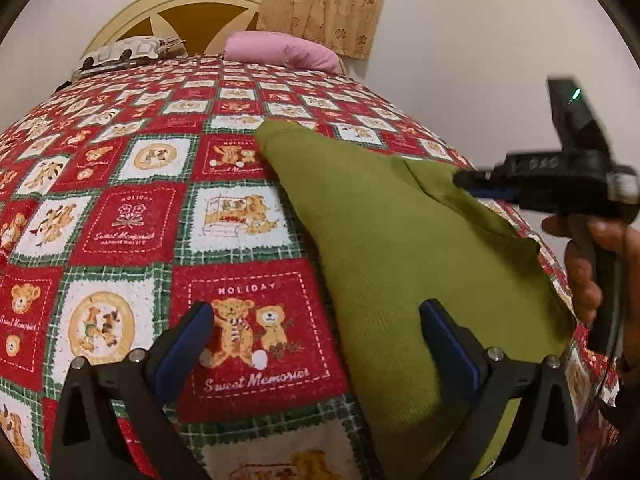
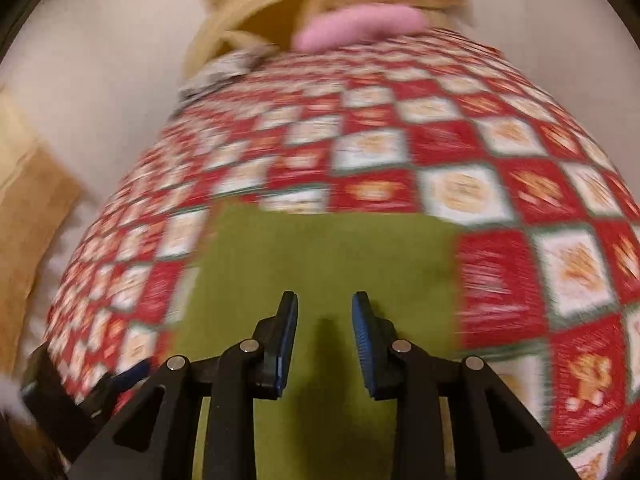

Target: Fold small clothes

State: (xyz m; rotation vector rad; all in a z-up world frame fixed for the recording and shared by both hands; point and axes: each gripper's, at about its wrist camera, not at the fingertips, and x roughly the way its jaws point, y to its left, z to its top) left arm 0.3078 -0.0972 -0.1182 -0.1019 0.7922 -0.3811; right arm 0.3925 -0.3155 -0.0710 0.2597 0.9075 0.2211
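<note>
A green cloth (image 1: 384,240) lies flat on the red, white and green teddy-bear bedspread (image 1: 132,224), with a corner flap turned over at its far right. My left gripper (image 1: 316,308) hovers at the near edge with its jaws wide apart. Its right finger (image 1: 448,340) is over the cloth and its left finger is over the bedspread; it grips nothing. My right gripper (image 1: 464,180), held by a hand (image 1: 584,280), reaches in from the right to the turned-over flap. In the blurred right wrist view, the right gripper (image 2: 325,300) is above the cloth (image 2: 320,248); its jaws stand narrowly apart with nothing between the pads.
A pink pillow (image 1: 280,50) and a patterned pillow (image 1: 124,54) lie at the head of the bed below a cream headboard (image 1: 180,4). A floral curtain (image 1: 328,4) hangs behind. The bed's right edge runs just past the cloth.
</note>
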